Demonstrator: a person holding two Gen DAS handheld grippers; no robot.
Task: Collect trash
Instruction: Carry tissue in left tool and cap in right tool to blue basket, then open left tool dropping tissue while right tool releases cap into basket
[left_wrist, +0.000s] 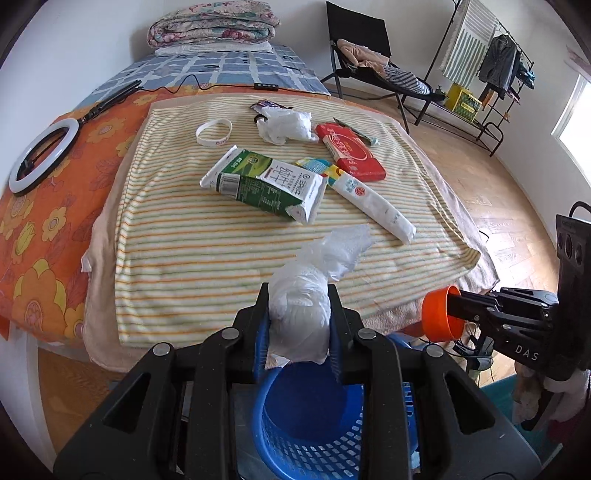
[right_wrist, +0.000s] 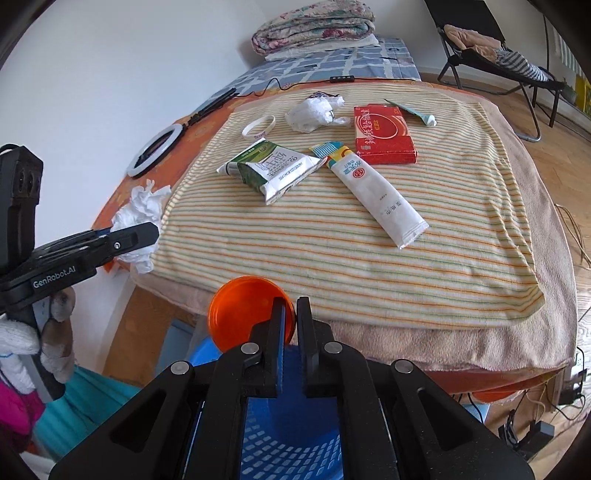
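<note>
Left wrist view: the left gripper (left_wrist: 299, 314) has its fingers pinching a crumpled white plastic bag (left_wrist: 303, 317), held right above the blue basket (left_wrist: 306, 435) at six o'clock. Out at three o'clock the right gripper (left_wrist: 452, 312) has its fingers pressed on the rim of an orange lid (left_wrist: 439, 317), near the foot of the bed (left_wrist: 48, 229).

On the striped blanket (left_wrist: 184, 258), working left to right: a white wristband (left_wrist: 214, 132) at eleven o'clock, a green milk carton (left_wrist: 264, 184) near the middle, another wadded bag (left_wrist: 286, 125) at twelve, a long white sachet (left_wrist: 373, 203), and a red box (left_wrist: 349, 151) at one o'clock.

Right wrist view: the lid (right_wrist: 251, 314) hangs over the basket's (right_wrist: 291, 443) rim rather than its middle, I'd say. Let go now, it could clip the edge and roll off across the floor. The bag is light and puffy; its loose tail might cling to a finger or drift past the basket.
</note>
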